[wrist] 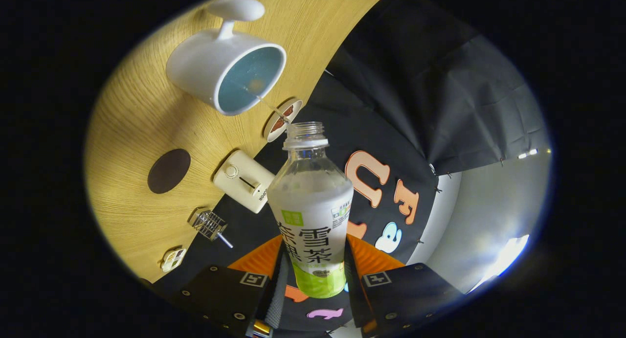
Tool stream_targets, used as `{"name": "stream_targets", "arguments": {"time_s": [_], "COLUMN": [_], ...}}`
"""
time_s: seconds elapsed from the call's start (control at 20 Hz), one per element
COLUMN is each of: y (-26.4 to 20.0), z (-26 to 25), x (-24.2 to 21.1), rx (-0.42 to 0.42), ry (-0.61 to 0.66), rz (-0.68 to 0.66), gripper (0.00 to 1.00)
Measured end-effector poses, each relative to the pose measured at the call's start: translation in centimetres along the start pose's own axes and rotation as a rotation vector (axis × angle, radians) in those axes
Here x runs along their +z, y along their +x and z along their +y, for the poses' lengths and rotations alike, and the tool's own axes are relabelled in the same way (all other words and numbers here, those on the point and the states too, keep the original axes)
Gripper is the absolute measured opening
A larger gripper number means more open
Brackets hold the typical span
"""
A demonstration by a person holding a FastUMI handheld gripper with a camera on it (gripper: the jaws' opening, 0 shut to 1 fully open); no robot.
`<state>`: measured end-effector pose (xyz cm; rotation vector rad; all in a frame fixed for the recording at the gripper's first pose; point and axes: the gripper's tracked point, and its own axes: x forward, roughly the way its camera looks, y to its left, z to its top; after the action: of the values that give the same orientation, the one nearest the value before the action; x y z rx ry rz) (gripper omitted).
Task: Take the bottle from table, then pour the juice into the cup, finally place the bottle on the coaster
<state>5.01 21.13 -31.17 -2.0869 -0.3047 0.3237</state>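
My gripper (313,267) is shut on a clear bottle (313,201) with a white and green label, both fingers pressing its lower body. The bottle is uncapped and tilted hard, its mouth aimed at the white cup (226,70). A thin stream of juice (268,105) runs from the mouth into the cup's blue inside, where a small pale pool lies. The cup has a handle on its far side and stands on the wooden table (142,118). A dark round coaster (168,170) lies on the table, apart from the cup and off to the side of the bottle.
A small round disc with a red-brown pattern (282,119) lies by the table's edge just past the bottle's mouth. A cream box-shaped device (243,180), a small metal wire piece (209,225) and a little white item (172,259) sit along the table's edge.
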Motion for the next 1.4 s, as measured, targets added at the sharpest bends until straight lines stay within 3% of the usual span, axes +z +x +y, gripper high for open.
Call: {"name": "stream_targets", "arguments": {"time_s": [0.35, 0.7, 0.95, 1.1, 1.4], "y": [-0.1, -0.3, -1.6, -1.1, 0.6], "z": [-0.2, 2.0, 5.4, 5.6, 5.8], "x": [0.6, 1.1, 1.9, 1.7, -0.3], "rx": [0.006, 0.092, 0.231, 0.262, 0.362], "ry": [0.004, 0.131, 0.422, 0.616, 1.236], "rz": [-0.011, -0.006, 0.024, 0.062, 0.179], "gripper": [0.56, 0.56, 0.56, 0.56, 0.57]}}
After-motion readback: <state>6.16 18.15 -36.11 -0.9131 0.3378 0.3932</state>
